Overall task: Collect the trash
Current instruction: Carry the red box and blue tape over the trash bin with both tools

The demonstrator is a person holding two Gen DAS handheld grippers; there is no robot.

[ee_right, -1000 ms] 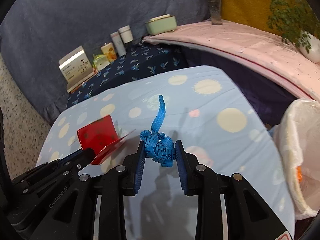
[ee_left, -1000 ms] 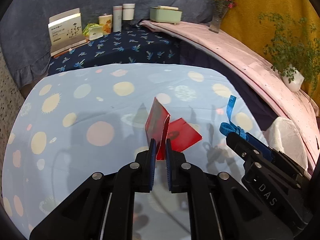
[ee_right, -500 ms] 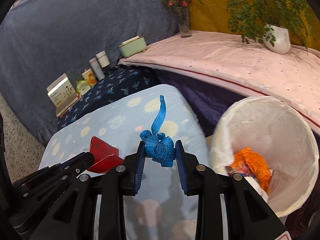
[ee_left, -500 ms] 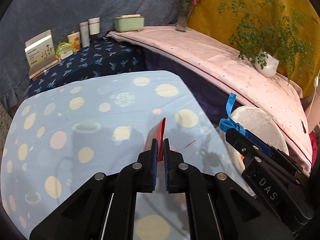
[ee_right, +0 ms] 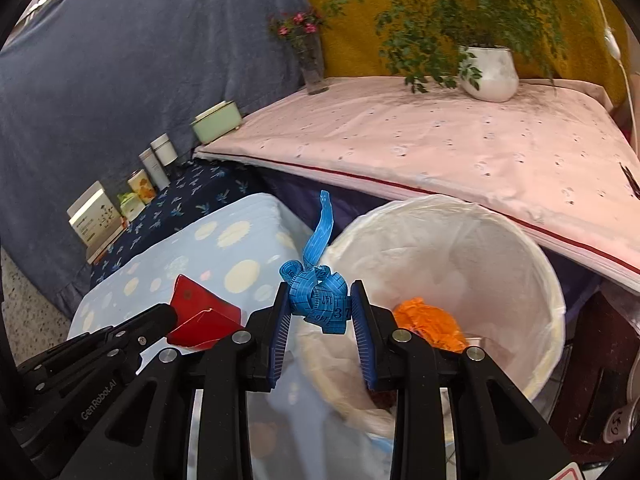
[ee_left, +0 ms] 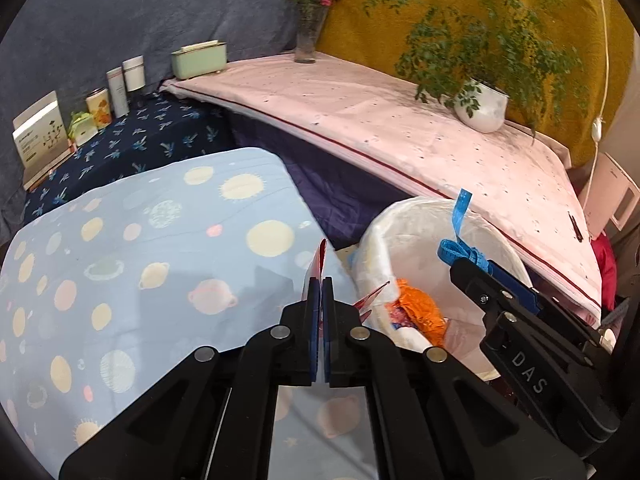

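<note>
Fingers [ee_right: 281, 320] round crumpled blue tape measure [ee_right: 318, 296]

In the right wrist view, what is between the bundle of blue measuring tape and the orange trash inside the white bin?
Only the right gripper's own right finger and bare white liner of the bin. The blue measuring tape and orange trash stay apart.

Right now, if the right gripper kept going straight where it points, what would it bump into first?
Probably the white plastic-lined trash bin. The right gripper, shut on the crumpled blue measuring tape, points toward the bin's near rim and open mouth, though depth is hard to judge.
</note>
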